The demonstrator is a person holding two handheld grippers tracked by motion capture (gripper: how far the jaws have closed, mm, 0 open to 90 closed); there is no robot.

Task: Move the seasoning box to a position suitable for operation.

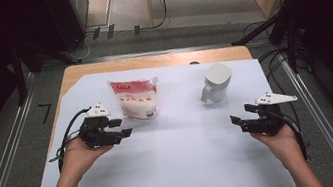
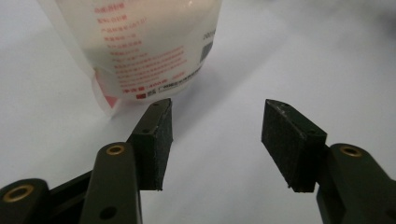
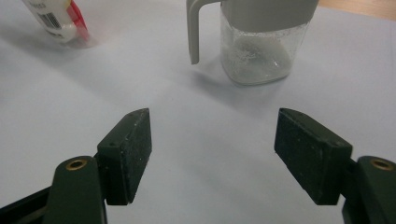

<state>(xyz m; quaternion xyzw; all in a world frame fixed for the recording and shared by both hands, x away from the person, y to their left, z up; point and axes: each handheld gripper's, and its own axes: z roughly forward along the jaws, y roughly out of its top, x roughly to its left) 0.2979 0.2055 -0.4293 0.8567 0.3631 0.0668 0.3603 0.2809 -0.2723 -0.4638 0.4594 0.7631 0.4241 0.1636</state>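
Pouch print: the pouch (image 1: 136, 99) carries red lettering and a dark code patch on its clear film, too blurred to read in the left gripper view; a red band runs along its top edge.
Pouch material: soft plastic, full of white grains, with a spout at 1 corner — it lies on the white sheet (image 1: 183, 146), left of centre.
Left gripper (image 1: 123, 128): held low over the sheet by the person's left hand (image 1: 79, 155), pointing right, just beside the pouch; its 2 black padded jaws stand apart with nothing between them.
Jar (image 1: 215, 83): clear squarish body, grey lid and grey handle, a little white powder inside — upright, right of centre.
Right gripper (image 1: 238, 121): held by the right hand (image 1: 279, 140), pointing left, near the jar but apart from it; jaws apart, gripping nothing.
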